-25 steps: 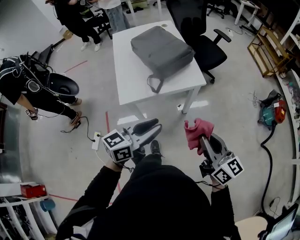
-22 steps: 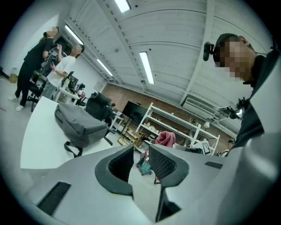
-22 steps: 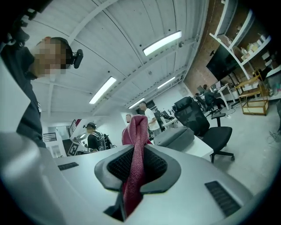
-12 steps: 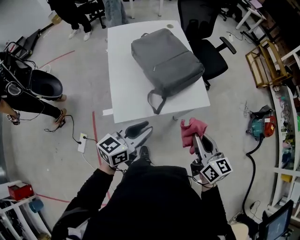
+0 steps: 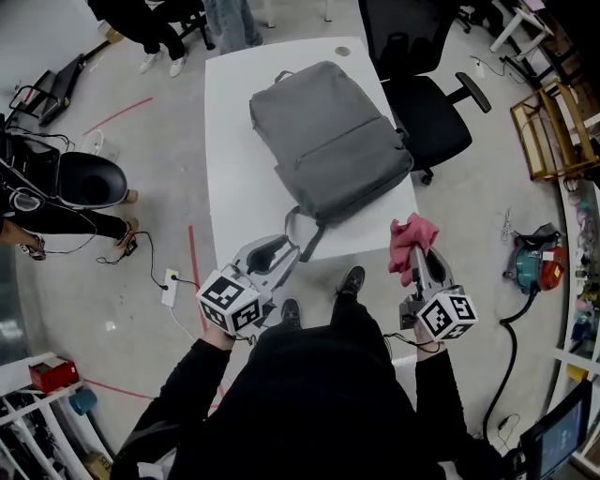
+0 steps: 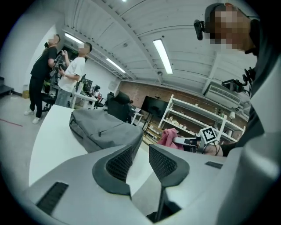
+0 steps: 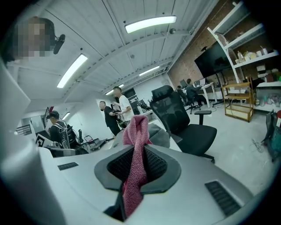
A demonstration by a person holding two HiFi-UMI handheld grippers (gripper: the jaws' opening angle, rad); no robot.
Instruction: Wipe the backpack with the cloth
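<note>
A grey backpack (image 5: 328, 141) lies flat on a white table (image 5: 234, 197), its strap loop hanging toward the near edge. My left gripper (image 5: 276, 251) hovers at that near edge beside the strap, open with nothing between its fingers. In the left gripper view the left gripper (image 6: 140, 156) points at the backpack (image 6: 103, 129) across the table (image 6: 52, 136). My right gripper (image 5: 419, 255) is off the table's near right corner, shut on a pink cloth (image 5: 411, 236). The cloth (image 7: 136, 132) stands up out of the right gripper (image 7: 137, 162) and hides part of the backpack behind it.
A black office chair (image 5: 427, 112) stands at the table's right side. People stand beyond the far end (image 5: 159, 28), and one person crouches at the left (image 5: 66, 178). A power strip with cable (image 5: 171, 286) lies on the floor left, a power tool (image 5: 534, 258) right.
Both grippers have come forward and lower toward the table. The left one now reaches the near edge by the strap; the right one, cloth still in it, is beside the corner.
</note>
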